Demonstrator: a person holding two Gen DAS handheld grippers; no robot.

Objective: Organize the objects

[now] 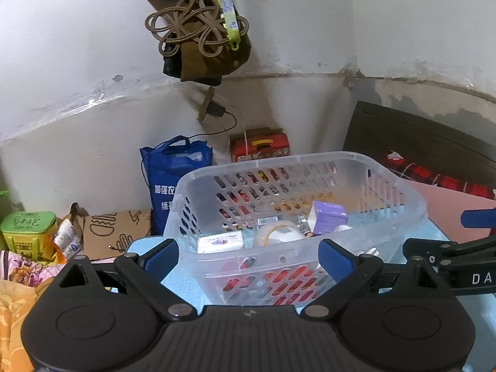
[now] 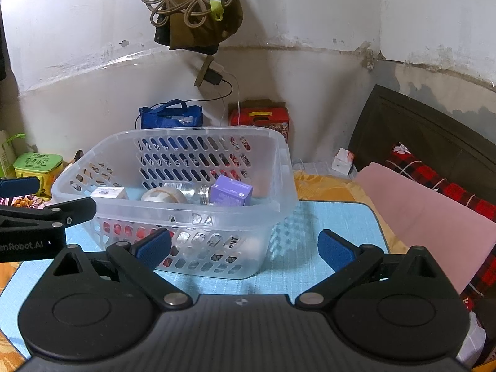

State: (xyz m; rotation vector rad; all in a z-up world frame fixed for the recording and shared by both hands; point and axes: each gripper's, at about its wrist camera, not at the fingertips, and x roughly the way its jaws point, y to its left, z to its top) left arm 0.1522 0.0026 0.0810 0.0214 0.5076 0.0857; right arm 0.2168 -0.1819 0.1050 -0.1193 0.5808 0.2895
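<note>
A clear plastic basket (image 1: 400, 204) (image 2: 285, 167) stands on a light blue mat (image 2: 334, 217). In it lie a purple box (image 1: 328, 221) (image 2: 231, 193), a roll of clear tape (image 1: 276, 232) (image 2: 164, 196), a white tissue pack (image 1: 220, 243) (image 2: 108, 192) and a glass jar (image 2: 192, 190). My left gripper (image 1: 249, 257) is open and empty, its fingers either side of the basket's near wall. My right gripper (image 2: 245, 248) is open and empty, just in front of the basket's near right corner. Each gripper shows at the edge of the other's view.
Behind the basket stand a blue bag (image 1: 173, 179), a red carton (image 2: 260, 121) and a green tin (image 1: 28, 229). A cardboard box (image 1: 114, 232) lies at the left. A pink cloth (image 2: 434, 217) and a red plaid pillow (image 2: 434, 179) lie at the right. Ropes (image 1: 192, 24) hang on the wall.
</note>
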